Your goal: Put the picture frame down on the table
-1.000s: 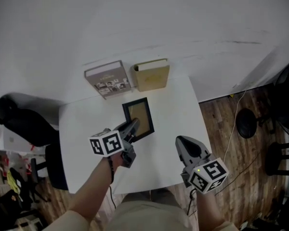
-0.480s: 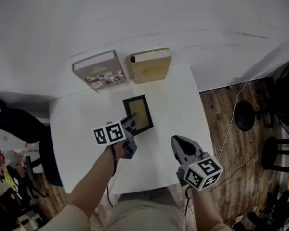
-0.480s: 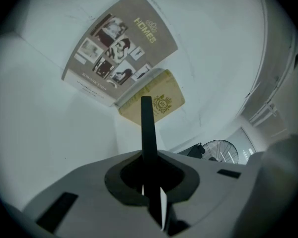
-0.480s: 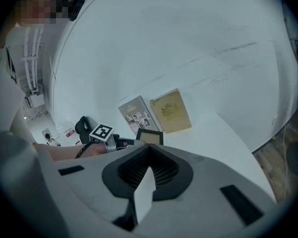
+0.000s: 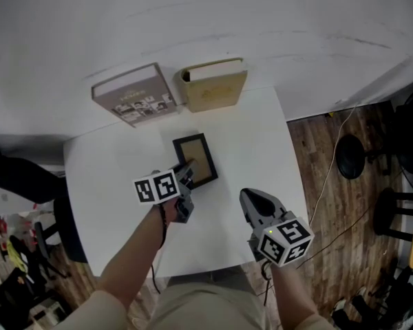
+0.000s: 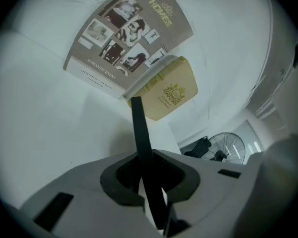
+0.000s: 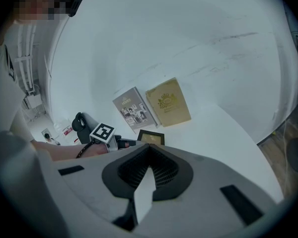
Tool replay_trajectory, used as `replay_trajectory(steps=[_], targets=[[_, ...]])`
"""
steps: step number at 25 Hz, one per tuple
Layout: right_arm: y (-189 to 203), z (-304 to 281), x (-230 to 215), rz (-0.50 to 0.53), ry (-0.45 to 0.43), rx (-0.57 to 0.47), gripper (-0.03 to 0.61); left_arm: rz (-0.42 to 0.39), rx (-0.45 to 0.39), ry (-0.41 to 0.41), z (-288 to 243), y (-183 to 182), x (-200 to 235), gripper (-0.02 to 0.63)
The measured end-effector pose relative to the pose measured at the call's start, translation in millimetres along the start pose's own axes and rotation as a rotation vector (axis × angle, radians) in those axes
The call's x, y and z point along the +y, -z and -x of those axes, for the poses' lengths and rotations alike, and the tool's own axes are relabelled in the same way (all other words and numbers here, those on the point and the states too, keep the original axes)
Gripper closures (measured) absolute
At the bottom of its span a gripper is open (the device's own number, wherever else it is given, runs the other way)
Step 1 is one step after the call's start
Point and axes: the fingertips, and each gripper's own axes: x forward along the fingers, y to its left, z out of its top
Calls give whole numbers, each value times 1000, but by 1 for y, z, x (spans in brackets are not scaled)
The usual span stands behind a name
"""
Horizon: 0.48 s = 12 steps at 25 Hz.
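A small black picture frame (image 5: 195, 160) with a tan inside is over the middle of the white table (image 5: 261, 150). My left gripper (image 5: 186, 172) is shut on its near edge. In the left gripper view the frame (image 6: 141, 133) shows edge-on as a dark strip pinched between the jaws of the left gripper (image 6: 150, 185). I cannot tell whether it touches the tabletop. My right gripper (image 5: 250, 199) hovers over the table's near right part, shut with nothing in it. The right gripper view shows the frame (image 7: 151, 137) ahead of the right gripper (image 7: 148, 175).
A grey photo book (image 5: 131, 95) and a tan book (image 5: 213, 84) lie at the table's far edge against the white wall. A dark chair (image 5: 14, 177) is at the left. Wood floor (image 5: 330, 184) with a stool (image 5: 351, 165) and cables is at the right.
The left gripper with the frame has drifted slightly away from me and the frame looks smaller, seemingly lower. The right gripper has shifted a little left.
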Motion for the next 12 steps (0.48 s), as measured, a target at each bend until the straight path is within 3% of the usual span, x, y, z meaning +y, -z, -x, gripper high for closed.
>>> replay_trajectory(steps=[5,7,12], targets=[[1,-8,2,1,-5,13,555,-219,70,-114,-5,4,13,499],[5,-11,3,10,-9,30,555,-306,102,-175,-6,7,20,440],[15,-18,11,34,-30,65,555,-427,157,-286,-7,11,33,359]])
